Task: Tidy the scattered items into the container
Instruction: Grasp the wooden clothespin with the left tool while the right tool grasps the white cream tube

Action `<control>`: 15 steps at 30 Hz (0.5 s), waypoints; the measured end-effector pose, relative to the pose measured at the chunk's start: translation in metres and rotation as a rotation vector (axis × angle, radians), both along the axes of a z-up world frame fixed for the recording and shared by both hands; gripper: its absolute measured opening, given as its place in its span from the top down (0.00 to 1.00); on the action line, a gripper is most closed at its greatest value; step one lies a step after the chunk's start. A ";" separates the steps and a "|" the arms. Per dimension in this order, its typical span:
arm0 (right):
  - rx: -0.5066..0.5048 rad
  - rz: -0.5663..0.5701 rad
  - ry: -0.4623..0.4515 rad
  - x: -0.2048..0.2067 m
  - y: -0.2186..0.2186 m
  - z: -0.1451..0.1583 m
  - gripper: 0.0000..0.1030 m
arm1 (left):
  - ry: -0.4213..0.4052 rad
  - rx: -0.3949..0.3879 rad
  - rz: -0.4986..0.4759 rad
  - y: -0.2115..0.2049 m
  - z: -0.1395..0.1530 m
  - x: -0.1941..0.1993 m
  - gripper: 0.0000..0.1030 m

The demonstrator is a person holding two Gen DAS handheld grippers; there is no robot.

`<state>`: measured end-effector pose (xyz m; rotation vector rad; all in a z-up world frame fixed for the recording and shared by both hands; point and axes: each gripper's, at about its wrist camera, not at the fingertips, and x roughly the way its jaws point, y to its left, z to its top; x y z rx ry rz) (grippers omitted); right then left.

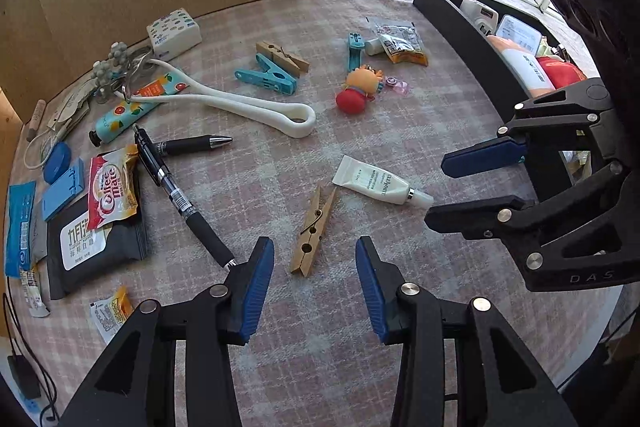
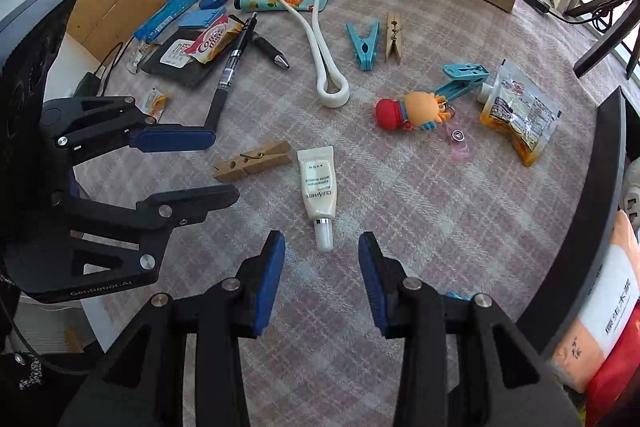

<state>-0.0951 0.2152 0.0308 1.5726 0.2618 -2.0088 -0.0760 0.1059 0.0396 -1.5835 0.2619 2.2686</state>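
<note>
Both grippers hover empty with fingers spread wide over the desk [image 1: 320, 347]: the left gripper [image 1: 315, 281] has a wooden clothespin [image 1: 313, 231] lying between its fingertips, the right gripper [image 2: 322, 277] a white cream tube [image 2: 319, 190] just ahead of its gap, the black container [image 2: 580, 223] beyond its right finger.

Black hand-held gripper [image 1: 315, 283], blue pads [image 1: 256, 291], silver screws.

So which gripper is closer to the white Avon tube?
Right. The right gripper is open directly before the Avon tube, its cap nearly between the fingers. The left gripper faces the wooden clothespin beside it.
</note>
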 end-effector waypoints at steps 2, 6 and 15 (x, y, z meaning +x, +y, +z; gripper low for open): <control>0.028 0.014 0.004 -0.006 -0.007 -0.004 0.63 | -0.014 0.006 0.006 -0.001 -0.005 -0.003 0.63; 0.062 0.038 0.007 -0.012 -0.018 -0.011 0.65 | -0.021 0.012 0.014 -0.001 -0.010 -0.007 0.70; 0.057 0.004 0.015 -0.017 -0.015 -0.015 0.81 | -0.028 0.053 0.041 -0.005 -0.017 -0.003 0.89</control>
